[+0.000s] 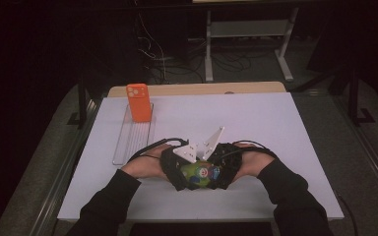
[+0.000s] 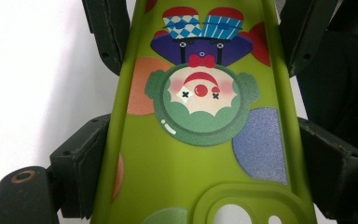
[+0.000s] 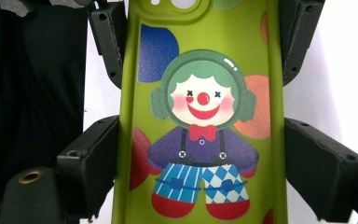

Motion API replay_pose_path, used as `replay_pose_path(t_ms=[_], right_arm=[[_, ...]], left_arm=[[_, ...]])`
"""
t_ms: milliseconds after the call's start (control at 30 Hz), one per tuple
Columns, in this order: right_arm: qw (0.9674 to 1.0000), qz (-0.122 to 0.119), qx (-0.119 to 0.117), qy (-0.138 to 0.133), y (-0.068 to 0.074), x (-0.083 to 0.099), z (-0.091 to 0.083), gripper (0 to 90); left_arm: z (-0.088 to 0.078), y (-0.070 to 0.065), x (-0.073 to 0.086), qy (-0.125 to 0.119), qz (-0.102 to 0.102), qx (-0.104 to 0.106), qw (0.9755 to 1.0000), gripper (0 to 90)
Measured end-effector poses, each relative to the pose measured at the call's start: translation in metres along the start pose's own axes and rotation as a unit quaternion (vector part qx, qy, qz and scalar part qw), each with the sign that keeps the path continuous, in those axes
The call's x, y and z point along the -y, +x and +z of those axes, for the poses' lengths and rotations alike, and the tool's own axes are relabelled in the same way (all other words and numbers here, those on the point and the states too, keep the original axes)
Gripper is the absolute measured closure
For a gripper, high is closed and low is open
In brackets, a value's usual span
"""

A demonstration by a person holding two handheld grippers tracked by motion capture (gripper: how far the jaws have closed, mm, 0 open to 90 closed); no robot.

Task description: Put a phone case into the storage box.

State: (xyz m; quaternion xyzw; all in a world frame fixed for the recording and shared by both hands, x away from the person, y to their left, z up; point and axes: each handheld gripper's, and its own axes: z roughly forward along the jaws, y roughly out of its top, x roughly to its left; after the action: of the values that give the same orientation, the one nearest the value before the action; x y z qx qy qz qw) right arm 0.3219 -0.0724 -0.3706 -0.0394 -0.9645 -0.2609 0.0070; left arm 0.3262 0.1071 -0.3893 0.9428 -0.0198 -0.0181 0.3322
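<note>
The white desk (image 1: pixel 256 123) carries little. At its far left lies a long clear tray (image 1: pixel 128 142), and an orange phone (image 1: pixel 139 102) stands upright in it, leaning at the far end — I think it waits there to be dressed in a case.

At the near edge, in the middle, the person's two hands meet around a green phone case (image 2: pixel 168 158) printed with a clown. The case is held from both ends, so it stays level just over the desk and cannot twist.

The left claw (image 1: pixel 184 172) grips the end with the camera cut-out; its jaws stand narrow against the two long edges. The right claw (image 1: pixel 221 172) takes the opposite end, at the clown's feet, and its pads (image 3: pixel 100 154) also press the sides of the case. Probably this double hold allows one hand to let go and take it again better.
</note>
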Motion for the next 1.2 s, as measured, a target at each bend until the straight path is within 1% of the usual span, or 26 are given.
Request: replay_pose_path(t_ms=[67,100,167,233,267,300,333,367,400,433,500,567,600,633,700,767,800,833,933,1000,1033,1067,1100,1133,1167,1200], right_arm=[[1.0,-0.001,-0.001,0.0,0.0,0.0,0.0,14.8],[1.0,-0.003,0.001,-0.001,0.0,0.0,0.0,14.7],[1.0,-0.002,-0.005,-0.005,0.0,0.001,0.001,14.5],[1.0,0.002,-0.003,-0.004,0.0,0.002,0.002,13.6],[1.0,0.004,0.004,-0.004,0.0,0.002,0.002,11.1],[0.9999,0.009,0.01,-0.002,0.0,0.003,0.003,8.0],[0.9998,0.017,0.014,-0.001,-0.001,0.004,0.002,5.5],[0.9996,0.022,0.015,-0.008,-0.003,0.006,0.0,3.9],[0.9987,0.039,0.023,-0.024,-0.005,0.011,-0.005,2.2],[0.9987,0.039,0.023,-0.024,-0.005,0.011,-0.005,2.2],[0.9971,0.058,0.029,-0.04,-0.008,0.018,-0.009,2.1],[0.9943,0.082,0.041,-0.054,-0.01,0.024,-0.012,2.2],[0.9928,0.097,0.046,-0.054,-0.01,0.027,-0.014,2.1],[0.9913,0.102,0.056,-0.061,-0.012,0.031,-0.015,2.2],[0.9874,0.124,0.071,-0.068,-0.015,0.037,-0.017,2.1],[0.9828,0.145,0.087,-0.076,-0.016,0.043,-0.019,2.1],[0.9789,0.165,0.089,-0.08,-0.015,0.044,-0.021,2.1],[0.9762,0.174,0.095,-0.088,-0.015,0.047,-0.021,1.9],[0.9629,0.224,0.107,-0.106,-0.014,0.053,-0.02,0.6],[0.9551,0.247,0.117,-0.115,-0.016,0.058,-0.018,0.6],[0.9514,0.254,0.129,-0.118,-0.016,0.061,-0.018,0.6],[0.9478,0.263,0.132,-0.122,-0.015,0.063,-0.017,0.6],[0.9432,0.276,0.135,-0.127,-0.015,0.064,-0.016,0.6],[0.9402,0.283,0.137,-0.13,-0.015,0.066,-0.015,0.6],[0.9392,0.283,0.142,-0.132,-0.015,0.068,-0.013,0.6],[0.9357,0.29,0.148,-0.135,-0.015,0.068,-0.011,0.6]], left_arm=[[0.0,0.0,0.0,0.0,0.004,-0.002,1.0,13.9],[0.0,-0.001,0.0,0.0,0.001,0.0,1.0,14.2],[0.0,-0.002,0.0,0.001,0.002,-0.001,1.0,14.5],[0.0,-0.002,0.0,0.002,-0.004,-0.002,1.0,14.8],[0.001,-0.003,0.001,-0.003,-0.014,-0.004,0.9999,14.9],[0.0,-0.002,0.001,0.002,-0.014,-0.009,0.9999,15.0],[-0.001,0.0,0.002,0.002,-0.01,-0.015,0.9998,15.0],[-0.002,0.0,0.003,0.0,-0.017,-0.016,0.9997,15.0],[-0.003,0.001,0.004,-0.001,-0.018,-0.019,0.9997,15.0],[-0.004,0.002,0.004,-0.001,-0.023,-0.024,0.9995,15.0],[-0.005,0.003,0.006,-0.003,-0.035,-0.034,0.9988,15.0],[-0.008,0.005,0.007,-0.005,-0.049,-0.041,0.998,15.0],[-0.009,0.006,0.008,-0.008,-0.056,-0.044,0.9974,14.9],[-0.009,0.006,0.009,-0.012,-0.063,-0.048,0.9968,14.9],[-0.011,0.007,0.011,-0.015,-0.075,-0.059,0.9953,14.9],[-0.012,0.007,0.012,-0.019,-0.095,-0.071,0.9927,14.9],[-0.012,0.008,0.013,-0.02,-0.103,-0.08,0.9913,14.9],[-0.012,0.008,0.013,-0.021,-0.11,-0.086,0.9899,14.9],[-0.014,0.01,0.013,-0.014,-0.134,-0.111,0.9847,14.9],[-0.014,0.013,0.014,-0.013,-0.158,-0.135,0.9782,14.9],[-0.015,0.014,0.015,-0.015,-0.168,-0.143,0.9753,15.0],[-0.015,0.015,0.015,-0.018,-0.179,-0.149,0.9723,15.0],[-0.014,0.015,0.015,-0.026,-0.193,-0.159,0.9679,15.0],[-0.014,0.016,0.016,-0.021,-0.198,-0.165,0.966,15.0],[-0.013,0.016,0.016,-0.02,-0.202,-0.172,0.964,15.0],[-0.012,0.016,0.016,-0.021,-0.205,-0.18,0.9617,15.0]])
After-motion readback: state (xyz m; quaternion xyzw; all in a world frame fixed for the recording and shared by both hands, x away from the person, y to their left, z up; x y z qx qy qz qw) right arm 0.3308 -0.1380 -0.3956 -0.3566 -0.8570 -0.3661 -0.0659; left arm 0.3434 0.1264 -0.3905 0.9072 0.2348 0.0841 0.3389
